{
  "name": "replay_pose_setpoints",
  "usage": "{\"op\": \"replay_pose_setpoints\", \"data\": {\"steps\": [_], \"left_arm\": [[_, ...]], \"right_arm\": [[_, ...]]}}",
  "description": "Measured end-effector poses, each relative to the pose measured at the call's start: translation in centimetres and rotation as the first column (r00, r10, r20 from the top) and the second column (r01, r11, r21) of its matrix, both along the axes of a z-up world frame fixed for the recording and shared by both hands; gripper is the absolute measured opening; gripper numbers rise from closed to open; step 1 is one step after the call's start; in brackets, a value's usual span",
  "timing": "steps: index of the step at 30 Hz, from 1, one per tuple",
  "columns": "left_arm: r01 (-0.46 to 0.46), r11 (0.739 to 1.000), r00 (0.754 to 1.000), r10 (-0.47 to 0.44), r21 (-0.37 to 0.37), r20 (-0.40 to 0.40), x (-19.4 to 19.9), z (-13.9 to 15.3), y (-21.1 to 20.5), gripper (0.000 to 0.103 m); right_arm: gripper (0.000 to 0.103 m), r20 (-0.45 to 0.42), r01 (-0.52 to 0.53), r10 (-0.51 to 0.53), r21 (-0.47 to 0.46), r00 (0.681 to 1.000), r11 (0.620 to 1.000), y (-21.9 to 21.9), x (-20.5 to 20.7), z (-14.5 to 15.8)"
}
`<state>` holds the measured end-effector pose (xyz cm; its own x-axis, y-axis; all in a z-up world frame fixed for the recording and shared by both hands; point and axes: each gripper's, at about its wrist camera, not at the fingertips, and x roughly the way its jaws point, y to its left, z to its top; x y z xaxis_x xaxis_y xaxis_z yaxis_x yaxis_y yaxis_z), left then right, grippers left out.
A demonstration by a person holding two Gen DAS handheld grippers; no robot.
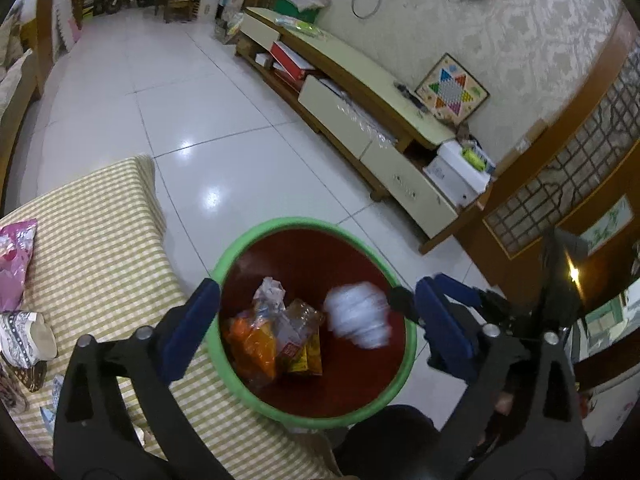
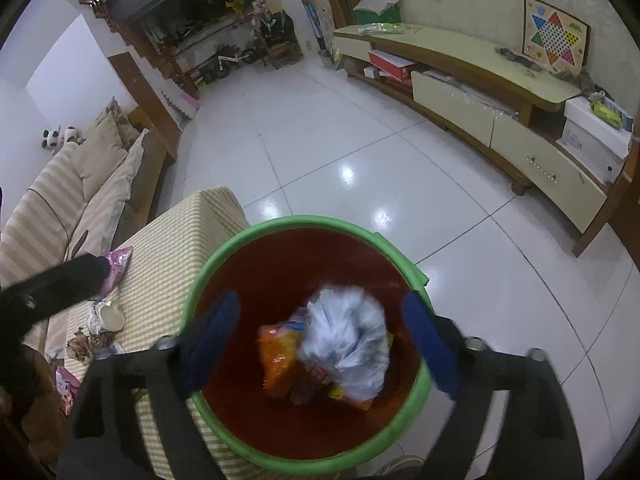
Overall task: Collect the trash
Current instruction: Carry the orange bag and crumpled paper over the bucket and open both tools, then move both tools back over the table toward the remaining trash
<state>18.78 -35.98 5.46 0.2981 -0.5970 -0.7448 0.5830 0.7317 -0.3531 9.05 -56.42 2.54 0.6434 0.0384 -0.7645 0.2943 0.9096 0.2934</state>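
Observation:
A bin with a green rim and a dark red inside stands on the floor against the table. Both grippers hang over its mouth. My left gripper is open, its blue pads wide apart. A blurred white crumpled bag sits between them, touching neither. My right gripper is open too, with the white bag loose below it inside the bin. An orange packet, a yellow packet and a clear wrapper lie at the bottom.
The table with the yellow checked cloth touches the bin's left side. On it lie a pink packet, a tipped paper cup and more scraps. A low TV cabinet lines the far wall across white floor tiles.

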Motion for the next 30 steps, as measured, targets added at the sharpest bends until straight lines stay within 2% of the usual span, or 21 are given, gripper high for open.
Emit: {"op": "replay_pose_setpoints", "data": {"steps": [9, 18, 30], "left_arm": [[-0.085, 0.996, 0.996, 0.085, 0.01, 0.034, 0.0, 1.5, 3.6, 0.098], [-0.154, 0.988, 0.986, 0.155, -0.015, 0.063, -1.0, 3.6, 8.9, 0.098], [-0.294, 0.956, 0.95, 0.293, -0.004, 0.11, -3.3, 5.5, 19.8, 0.098]], "right_arm": [[0.096, -0.007, -0.027, 0.027, -0.022, 1.0, 0.999, 1.6, 0.3, 0.8], [0.096, 0.016, -0.09, 0.091, -0.051, 0.996, 0.995, 6.2, 0.1, 2.9], [0.096, 0.047, -0.191, 0.195, -0.087, 0.98, 0.978, 14.7, 0.7, 5.6]]}}
